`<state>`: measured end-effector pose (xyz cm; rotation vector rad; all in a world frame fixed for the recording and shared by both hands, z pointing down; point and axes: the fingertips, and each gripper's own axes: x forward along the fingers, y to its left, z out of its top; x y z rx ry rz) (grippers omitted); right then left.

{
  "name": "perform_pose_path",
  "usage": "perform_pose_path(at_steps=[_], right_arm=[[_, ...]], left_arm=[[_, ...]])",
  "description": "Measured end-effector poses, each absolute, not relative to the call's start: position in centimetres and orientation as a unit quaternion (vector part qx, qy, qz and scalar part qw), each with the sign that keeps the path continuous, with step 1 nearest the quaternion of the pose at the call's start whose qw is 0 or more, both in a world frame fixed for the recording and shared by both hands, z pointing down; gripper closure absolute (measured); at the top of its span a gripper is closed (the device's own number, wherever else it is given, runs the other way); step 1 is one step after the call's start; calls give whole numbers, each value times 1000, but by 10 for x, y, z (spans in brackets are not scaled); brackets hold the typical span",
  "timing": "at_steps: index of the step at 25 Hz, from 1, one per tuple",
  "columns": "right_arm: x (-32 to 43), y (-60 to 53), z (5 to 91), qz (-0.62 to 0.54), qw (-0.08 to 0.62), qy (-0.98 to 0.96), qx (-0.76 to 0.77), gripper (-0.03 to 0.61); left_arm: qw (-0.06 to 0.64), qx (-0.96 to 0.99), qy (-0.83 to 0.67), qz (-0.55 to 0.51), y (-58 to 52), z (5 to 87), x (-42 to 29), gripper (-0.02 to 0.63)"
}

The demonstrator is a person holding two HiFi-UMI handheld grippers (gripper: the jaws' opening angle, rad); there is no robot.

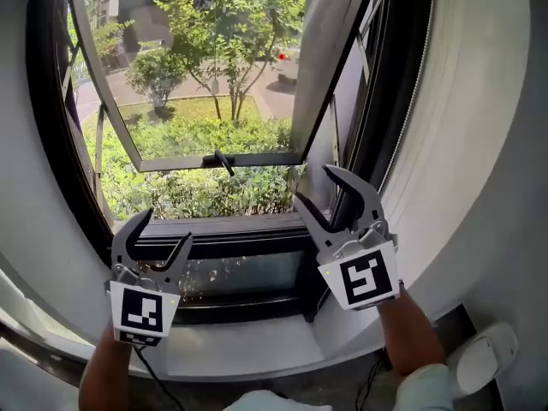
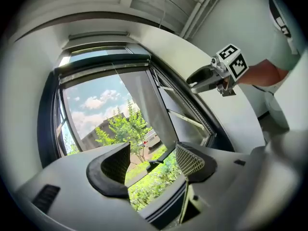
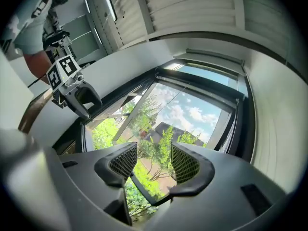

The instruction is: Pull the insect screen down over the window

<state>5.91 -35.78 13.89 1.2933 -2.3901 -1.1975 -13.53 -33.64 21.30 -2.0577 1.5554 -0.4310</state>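
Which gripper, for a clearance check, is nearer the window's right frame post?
Right. The right gripper is close beside the right frame post; the left gripper is across the opening, lower left.

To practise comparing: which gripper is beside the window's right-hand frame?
The right gripper, open beside the dark right frame; the left gripper hovers low by the sill.

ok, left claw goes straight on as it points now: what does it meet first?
Probably the sash rail, by its handle: both sit between the left claw's open jaws in its own view. Depth is unclear, so it may instead pass under the rail and outdoors.
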Motion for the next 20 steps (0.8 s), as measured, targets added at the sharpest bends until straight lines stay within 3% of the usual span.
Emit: perform_pose_path(at_steps=[8,20], right_arm=[[57,-388,10,-528,114,-710,452,367],[62,-426,-147,-626,166,-589,484,365]], left_arm=[[320,-702,595,-226,-372,115,-159,258],[418,-591,637,-264,-413,-43,-200,241]])
